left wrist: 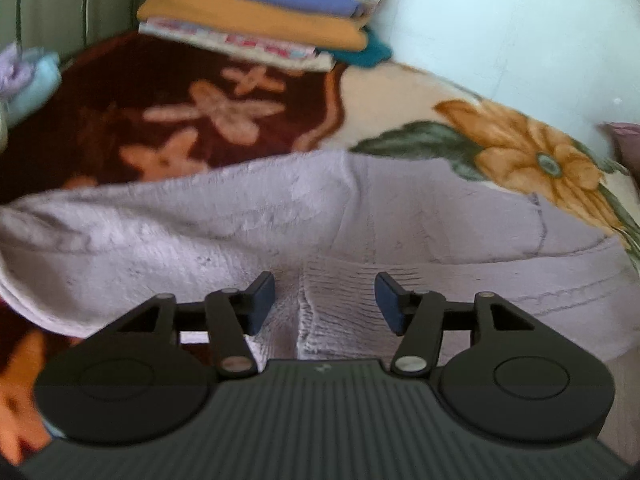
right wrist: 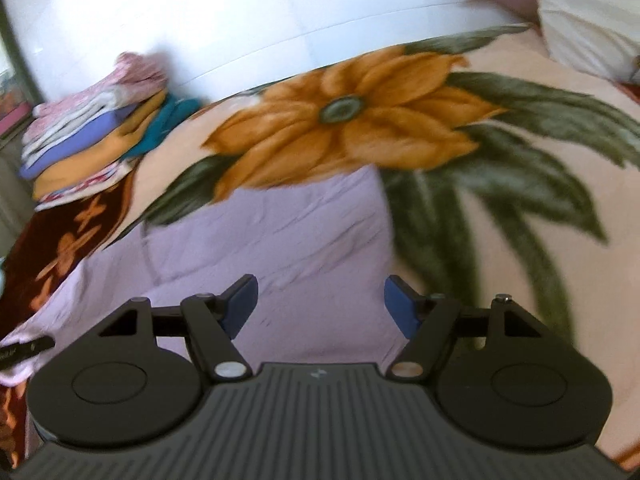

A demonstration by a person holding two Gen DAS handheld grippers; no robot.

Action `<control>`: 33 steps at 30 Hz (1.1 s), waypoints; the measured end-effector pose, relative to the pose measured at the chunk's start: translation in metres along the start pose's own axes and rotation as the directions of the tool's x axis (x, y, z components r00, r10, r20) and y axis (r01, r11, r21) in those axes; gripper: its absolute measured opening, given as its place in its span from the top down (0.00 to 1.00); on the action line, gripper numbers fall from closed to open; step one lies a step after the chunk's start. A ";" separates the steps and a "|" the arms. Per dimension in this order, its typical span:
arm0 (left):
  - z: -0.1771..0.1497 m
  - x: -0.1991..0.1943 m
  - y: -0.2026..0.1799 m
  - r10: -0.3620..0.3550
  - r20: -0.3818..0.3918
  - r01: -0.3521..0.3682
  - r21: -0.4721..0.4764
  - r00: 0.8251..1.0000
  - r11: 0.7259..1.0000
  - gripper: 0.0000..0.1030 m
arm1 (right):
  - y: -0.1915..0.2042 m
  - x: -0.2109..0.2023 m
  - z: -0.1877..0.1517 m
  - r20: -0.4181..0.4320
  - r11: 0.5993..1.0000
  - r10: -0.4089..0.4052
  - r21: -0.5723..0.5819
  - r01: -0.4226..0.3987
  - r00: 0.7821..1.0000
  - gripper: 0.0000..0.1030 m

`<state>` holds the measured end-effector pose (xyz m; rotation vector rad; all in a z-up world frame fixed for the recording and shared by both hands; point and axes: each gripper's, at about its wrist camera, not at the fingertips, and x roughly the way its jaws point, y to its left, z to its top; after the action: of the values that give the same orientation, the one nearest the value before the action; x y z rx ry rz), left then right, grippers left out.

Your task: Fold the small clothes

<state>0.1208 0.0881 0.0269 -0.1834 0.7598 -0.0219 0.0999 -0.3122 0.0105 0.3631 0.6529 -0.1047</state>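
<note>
A pale lilac garment (left wrist: 280,220) lies spread on a floral blanket (left wrist: 400,92). In the left wrist view its ribbed cuff or waistband (left wrist: 332,312) sits between the open blue pads (left wrist: 262,300) of my left gripper (left wrist: 325,300), which is just above it and holds nothing. In the right wrist view the same lilac garment (right wrist: 280,240) lies flat under my right gripper (right wrist: 320,304), which is open and empty over its near right part.
A stack of folded clothes (left wrist: 260,12) stands at the back of the blanket by the white wall; it also shows in the right wrist view (right wrist: 92,132). A loose bundle of pale clothes (left wrist: 24,76) lies far left. A pillow (right wrist: 580,8) lies far right.
</note>
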 end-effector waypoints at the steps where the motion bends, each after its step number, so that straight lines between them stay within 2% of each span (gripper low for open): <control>1: 0.000 0.005 0.001 0.009 -0.003 -0.009 -0.008 1.000 1.000 0.44 | -0.003 0.005 0.004 0.006 1.000 -0.020 -0.007 0.020 1.000 0.26; 6: 0.001 0.013 -0.001 0.006 0.019 -0.006 0.002 1.000 1.000 0.46 | -0.014 0.040 0.013 -0.001 0.996 -0.078 -0.047 0.078 0.997 0.26; 8: 0.000 0.014 -0.004 -0.002 0.028 0.002 0.022 1.000 1.000 0.64 | -0.015 0.052 0.013 -0.006 0.997 -0.069 -0.038 0.069 0.998 0.26; 9: 0.000 0.013 -0.005 -0.002 0.034 0.001 0.036 0.999 0.999 0.83 | -0.015 0.055 0.012 0.000 0.997 -0.062 -0.040 0.062 0.998 0.26; 10: -0.001 0.013 -0.005 -0.027 0.034 0.025 0.041 0.999 0.999 0.88 | -0.014 0.058 0.011 0.007 0.997 -0.065 -0.046 0.065 0.998 0.27; 11: 0.000 0.011 -0.004 -0.049 0.042 0.048 0.030 0.998 0.998 0.88 | -0.012 0.059 0.009 0.018 0.996 -0.070 -0.057 0.071 0.997 0.39; 12: 0.000 0.008 -0.004 -0.060 0.057 0.059 0.031 0.997 0.998 0.89 | -0.011 0.060 0.008 0.023 0.995 -0.052 -0.081 0.054 0.998 0.71; 14: 0.002 0.000 -0.008 -0.075 0.110 0.069 0.059 0.991 0.996 0.89 | -0.009 0.055 0.007 0.068 0.996 -0.045 -0.078 0.051 0.997 0.88; 15: 0.004 -0.003 -0.009 -0.070 0.138 0.061 0.067 0.988 0.996 0.89 | -0.010 0.052 0.007 0.099 0.996 -0.045 -0.072 0.052 0.994 0.91; 17: 0.012 -0.003 -0.007 -0.060 0.178 0.053 0.045 0.982 0.998 0.89 | -0.011 0.047 0.008 0.159 0.997 -0.053 -0.051 0.062 0.986 0.91; 19: 0.017 0.007 -0.006 -0.046 0.172 0.039 0.042 0.984 0.998 0.89 | -0.013 0.050 0.008 0.180 0.994 -0.092 -0.041 0.101 0.979 0.91; 23: 0.013 0.038 -0.002 -0.020 0.055 0.018 0.041 0.998 0.999 0.86 | -0.024 0.066 0.003 0.132 0.991 -0.120 -0.050 0.128 0.984 0.92; 26: 0.010 0.037 0.002 -0.026 0.066 0.024 0.030 0.997 0.999 0.83 | -0.027 0.067 0.000 0.130 0.991 -0.119 -0.044 0.126 0.984 0.91; 28: 0.012 0.034 0.004 -0.020 0.059 0.019 0.016 0.998 1.000 0.76 | -0.028 0.064 0.001 0.118 0.993 -0.112 -0.035 0.117 0.987 0.79; 30: 0.014 0.027 0.006 -0.012 0.048 0.012 0.004 0.999 1.000 0.72 | -0.026 0.056 0.005 0.111 0.993 -0.116 -0.013 0.118 0.987 0.51; 32: 0.015 0.017 0.009 0.007 0.054 -0.007 0.002 0.998 1.000 0.64 | -0.024 0.041 0.005 0.124 0.997 -0.073 -0.002 0.074 0.990 0.39; 33: 0.016 0.012 0.011 0.020 0.058 -0.021 0.006 0.998 1.000 0.60 | -0.022 0.033 0.005 0.125 0.999 -0.051 -0.004 0.052 0.991 0.38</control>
<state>0.1395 0.1000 0.0282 -0.1692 0.7032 0.0003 0.1245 -0.3335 -0.0127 0.3298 0.5391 -0.1725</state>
